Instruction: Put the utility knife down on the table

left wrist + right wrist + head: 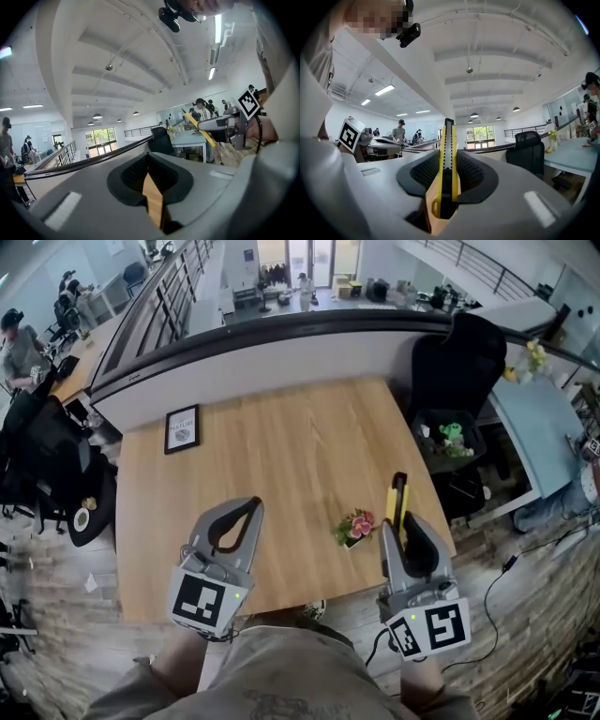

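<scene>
The wooden worktop [309, 446] spreads ahead of both pairs of jaws, and a black office chair [457, 362] stands beyond it, far ahead of the right pair. The left gripper [251, 508] hovers over the near edge, its jaws pressed together at the tips on nothing. The right gripper [401, 524] has the worktop's right edge just to its right, and its jaws pinch the utility knife [446, 164] by its rear half. The body stands on edge between the pads, with the front end jutting ahead of the tips. So the knife is aloft, not yet on the wood. A framed card [182, 428] sits well ahead and left of the left jaws. A small flower sprig [355, 526] sits just left of the right jaws.

The knife looks light, stiff and slim, and its smooth yellow sides might slide in a loose hold. Gripping across the flat sides, back from the blade end, suits it. Whether the blade is out I cannot tell.

Only the head view shows the worktop beneath the knife and the sprig beside it. Only the right gripper view shows the pads on its sides and its black slider. The left gripper view catches it side-on, slanting out of the right jaws.
</scene>
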`<state>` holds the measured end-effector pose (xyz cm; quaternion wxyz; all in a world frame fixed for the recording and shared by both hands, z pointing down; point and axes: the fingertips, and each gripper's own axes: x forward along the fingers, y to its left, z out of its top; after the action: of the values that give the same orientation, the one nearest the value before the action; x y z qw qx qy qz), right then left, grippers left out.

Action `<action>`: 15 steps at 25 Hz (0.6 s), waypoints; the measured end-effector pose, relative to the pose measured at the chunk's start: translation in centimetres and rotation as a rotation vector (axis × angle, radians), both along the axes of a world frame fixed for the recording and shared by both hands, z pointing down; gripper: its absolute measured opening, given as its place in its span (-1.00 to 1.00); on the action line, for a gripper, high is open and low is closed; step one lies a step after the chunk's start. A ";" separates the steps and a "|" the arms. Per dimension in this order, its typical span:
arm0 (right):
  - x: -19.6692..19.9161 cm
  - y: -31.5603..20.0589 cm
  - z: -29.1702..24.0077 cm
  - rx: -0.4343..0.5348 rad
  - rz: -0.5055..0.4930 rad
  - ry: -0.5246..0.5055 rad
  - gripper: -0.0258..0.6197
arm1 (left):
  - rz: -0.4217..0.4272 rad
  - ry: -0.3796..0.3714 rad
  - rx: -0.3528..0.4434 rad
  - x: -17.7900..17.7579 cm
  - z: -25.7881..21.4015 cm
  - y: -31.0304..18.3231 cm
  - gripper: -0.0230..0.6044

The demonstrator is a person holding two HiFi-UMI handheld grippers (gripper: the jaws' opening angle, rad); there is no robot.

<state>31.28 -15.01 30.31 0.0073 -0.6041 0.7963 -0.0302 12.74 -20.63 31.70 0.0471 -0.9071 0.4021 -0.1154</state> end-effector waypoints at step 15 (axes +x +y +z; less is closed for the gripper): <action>-5.2 -2.4 -0.7 -0.013 -0.024 0.035 -0.54 | 0.015 0.009 -0.023 -3.4 -0.2 -1.8 -0.92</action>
<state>26.05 -17.37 29.56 -0.0109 -0.5952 0.8031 -0.0248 9.30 -22.47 31.53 0.0357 -0.9111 0.3940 -0.1158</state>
